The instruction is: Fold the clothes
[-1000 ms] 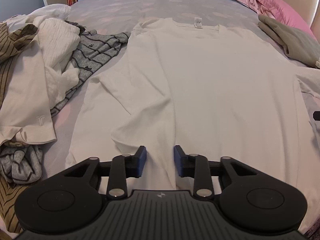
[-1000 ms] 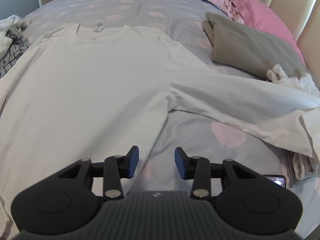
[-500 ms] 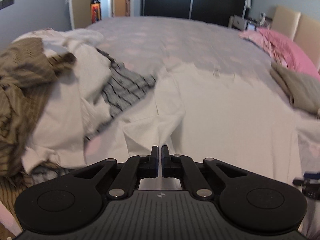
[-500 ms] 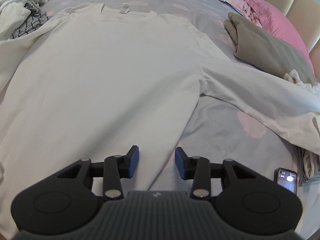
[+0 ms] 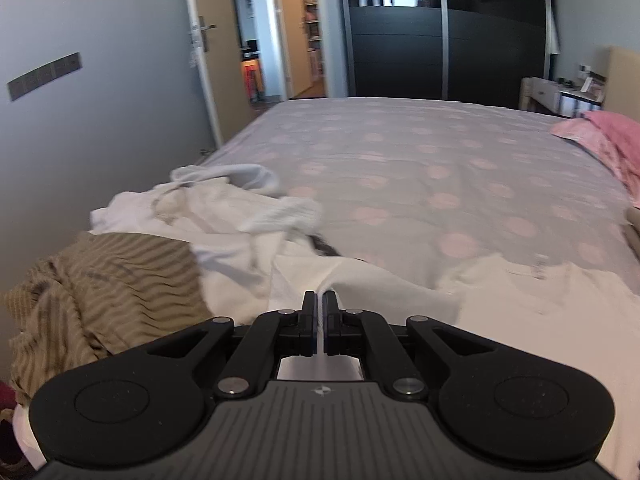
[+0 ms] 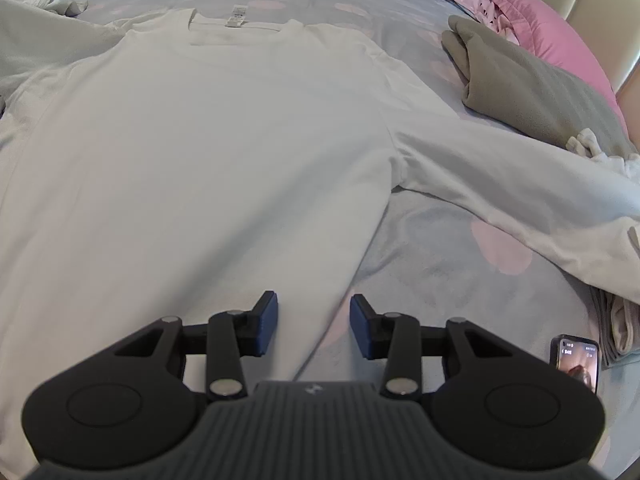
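The white long-sleeved shirt lies spread flat on the bed, collar and label at the far end, body smooth, one sleeve stretched out sideways from the shirt toward the headboard side; no fold shows in its body, so as a folding job it reads as near the beginning of this garment's folds. The left gripper has its fingers pressed together on a ridge of white cloth that rises from the shirt's other side, probably the left sleeve or side seam, though the blur in that view makes it hard to say which. The right gripper hangs over the shirt's near right edge with its fingers apart and nothing between them. What looks left: bring both sleeves in over the body, then fold the body itself. Beyond the shirt's outstretched sleeve lies a folded olive garment against a pink pillow, and a phone rests close to that sleeve's cuff. On the shirt's opposite side a heap of loose clothes crowds right up to it and could snag the lifted cloth.
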A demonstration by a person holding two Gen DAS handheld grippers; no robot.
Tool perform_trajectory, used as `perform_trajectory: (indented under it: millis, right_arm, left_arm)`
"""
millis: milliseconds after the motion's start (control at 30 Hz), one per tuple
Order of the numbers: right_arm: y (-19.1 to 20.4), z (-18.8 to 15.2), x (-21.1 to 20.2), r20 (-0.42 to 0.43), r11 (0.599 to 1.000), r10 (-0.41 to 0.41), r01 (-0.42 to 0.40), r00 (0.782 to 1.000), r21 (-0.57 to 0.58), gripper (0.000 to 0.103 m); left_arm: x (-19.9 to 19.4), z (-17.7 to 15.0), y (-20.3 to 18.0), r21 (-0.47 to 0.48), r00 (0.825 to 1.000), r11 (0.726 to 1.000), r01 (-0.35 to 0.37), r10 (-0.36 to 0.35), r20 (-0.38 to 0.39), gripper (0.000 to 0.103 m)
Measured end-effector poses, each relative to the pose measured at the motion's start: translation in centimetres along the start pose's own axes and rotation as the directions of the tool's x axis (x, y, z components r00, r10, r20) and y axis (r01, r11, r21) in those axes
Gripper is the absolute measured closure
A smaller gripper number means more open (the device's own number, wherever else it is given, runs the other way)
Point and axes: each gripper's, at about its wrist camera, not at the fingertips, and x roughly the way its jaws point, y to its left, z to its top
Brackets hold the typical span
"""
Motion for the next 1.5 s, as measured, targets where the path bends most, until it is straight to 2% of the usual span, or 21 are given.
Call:
perform_trajectory:
  millis: [133,233,333,400,467,533,867,967,1133,1267,1400,1500]
  right_arm:
    - [-0.2,0.1,0.3,0.0,1.0,0.01,-0.01,1.0,-0.003,0.059]
    - [-0.1,0.3,0.6,0.002,1.0,0.009,-0.009,1.0,-0.021,0.058]
    - [0.3,0.6,1.1,-0.001,0.999,0.004,-0.004,1.0,-0.042,0.057]
    - [0.6,0.8,1.3,-0.008,0.998,-0.003,0.003,1.0,-0.055,0.056]
    - [0.8,0.9,1.3,-0.01,0.998,-0.009,0.008,1.0,-0.067,0.056]
    - [0.7,0.9,1.3,-0.011,0.998,-0.006,0.005,1.0,-0.068,0.057]
    - [0.8,0.7,1.2,-0.006,0.998,-0.007,0.007,1.0,-0.07,0.057]
    - [0.8,0.7,1.2,-0.005,0.998,-0.005,0.005,1.0,-0.066,0.057]
    - [0.6,0.5,1.1,-0.002,0.998,-0.001,0.001,1.0,-0.06,0.057]
    - [0.6,0.4,1.0,0.0,0.998,-0.001,0.001,1.0,-0.063,0.057]
    - [0.4,0.3,1.0,0.005,0.998,0.013,-0.013,1.0,-0.062,0.057]
    - [-0.1,0.0,0.8,-0.002,0.998,0.04,-0.04,0.999,-0.045,0.057]
  left_arm:
    - [3.6,-0.4,2.6,-0.02,0.992,0.992,-0.126,0.126,-0.008,0.102]
    - [5.9,-1.0,3.4,-0.041,0.982,0.982,-0.187,0.185,-0.048,0.102]
    - [6.6,-1.6,2.6,-0.003,0.973,0.974,-0.226,0.225,-0.045,0.102]
    - [5.9,-2.1,2.0,0.01,0.977,0.978,-0.211,0.211,-0.033,0.101]
    - [5.2,-2.6,1.3,0.022,0.98,0.98,-0.196,0.196,-0.021,0.089]
    - [4.5,-3.1,0.6,0.035,0.983,0.983,-0.181,0.181,-0.01,0.081]
    - [1.1,-5.5,-2.7,0.103,0.994,0.989,-0.106,0.102,0.043,0.075]
    - [0.2,-7.0,-4.1,0.144,0.998,0.988,-0.056,0.052,0.034,0.075]
    - [-1.0,-10.2,-6.0,0.159,0.999,0.987,0.035,-0.033,-0.019,0.074]
    - [-1.4,-12.9,-7.9,0.202,0.991,0.973,0.114,-0.097,-0.089,0.074]
    - [-1.2,-15.8,-9.6,0.262,0.973,0.947,0.184,-0.139,-0.184,0.074]
    - [-1.2,-17.8,-10.6,0.321,0.955,0.918,0.233,-0.154,-0.252,0.073]
